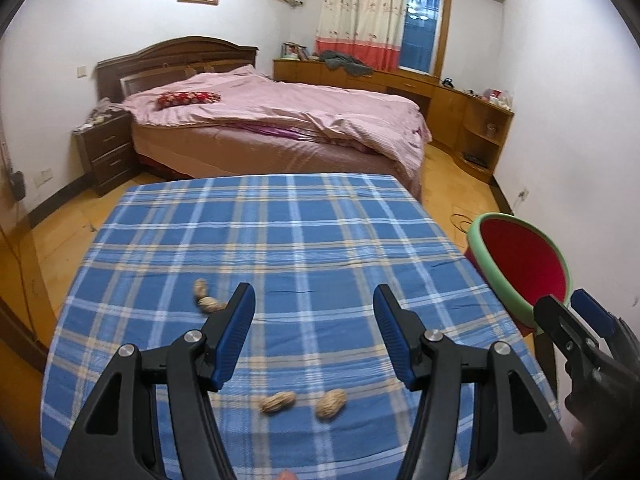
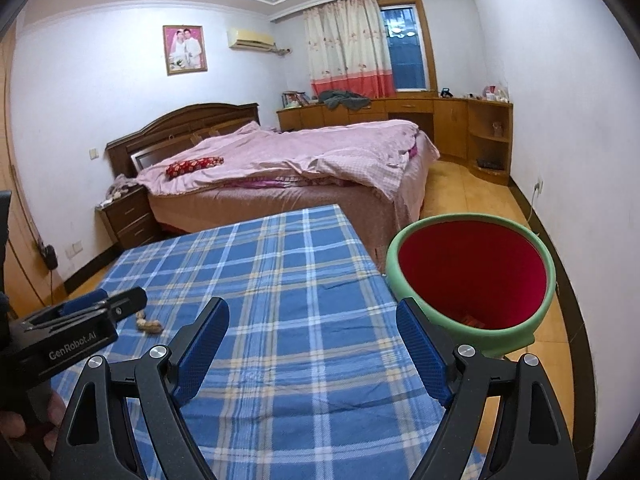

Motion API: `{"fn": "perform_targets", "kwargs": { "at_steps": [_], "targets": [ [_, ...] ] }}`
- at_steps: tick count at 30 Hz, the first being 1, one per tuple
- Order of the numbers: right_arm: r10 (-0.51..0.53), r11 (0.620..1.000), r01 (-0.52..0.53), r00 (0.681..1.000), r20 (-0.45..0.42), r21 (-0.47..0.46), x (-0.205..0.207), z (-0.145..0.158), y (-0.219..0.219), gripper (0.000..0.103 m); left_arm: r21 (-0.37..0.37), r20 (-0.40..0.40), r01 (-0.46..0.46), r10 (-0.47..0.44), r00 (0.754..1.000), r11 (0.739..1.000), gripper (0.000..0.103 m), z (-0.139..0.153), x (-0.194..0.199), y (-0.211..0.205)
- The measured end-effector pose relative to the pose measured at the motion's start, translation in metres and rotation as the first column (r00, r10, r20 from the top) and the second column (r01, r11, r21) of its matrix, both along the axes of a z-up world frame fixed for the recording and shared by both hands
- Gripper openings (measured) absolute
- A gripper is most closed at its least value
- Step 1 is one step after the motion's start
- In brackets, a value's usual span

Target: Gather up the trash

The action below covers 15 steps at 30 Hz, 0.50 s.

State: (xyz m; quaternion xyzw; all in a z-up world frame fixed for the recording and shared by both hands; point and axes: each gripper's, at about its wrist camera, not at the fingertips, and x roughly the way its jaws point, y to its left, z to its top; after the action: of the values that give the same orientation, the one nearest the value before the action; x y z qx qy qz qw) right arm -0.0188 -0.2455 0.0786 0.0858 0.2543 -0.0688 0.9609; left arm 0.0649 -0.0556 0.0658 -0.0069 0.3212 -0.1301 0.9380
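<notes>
Peanut shells lie on the blue plaid tablecloth [image 1: 304, 232]. Two shells [image 1: 278, 402] [image 1: 331, 403] lie below and between the fingers of my left gripper [image 1: 314, 316], which is open and empty above them. A further clump of shells [image 1: 206, 298] lies just left of its left fingertip and also shows in the right wrist view [image 2: 149, 325]. My right gripper [image 2: 312, 332] is open and empty over the table's right part, beside a green-rimmed red bin [image 2: 472, 276], which also shows in the left wrist view [image 1: 520, 264].
The bin stands off the table's right edge on the wooden floor [image 2: 480, 188]. A bed with pink bedding [image 1: 280, 120] stands behind the table. A dark nightstand [image 1: 106, 152] is at the left and a wooden desk unit [image 1: 460, 112] along the right wall.
</notes>
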Motion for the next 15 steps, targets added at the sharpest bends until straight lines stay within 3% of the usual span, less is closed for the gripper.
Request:
{"fn": "perform_targets", "kwargs": {
  "at_steps": [15],
  "targets": [
    [0.020, 0.999, -0.020, 1.000, -0.004, -0.026, -0.002, -0.011, 0.020, 0.086, 0.035, 0.005, -0.086, 0.086, 0.996, 0.996, 0.061, -0.017, -0.006, 0.019]
  ]
}}
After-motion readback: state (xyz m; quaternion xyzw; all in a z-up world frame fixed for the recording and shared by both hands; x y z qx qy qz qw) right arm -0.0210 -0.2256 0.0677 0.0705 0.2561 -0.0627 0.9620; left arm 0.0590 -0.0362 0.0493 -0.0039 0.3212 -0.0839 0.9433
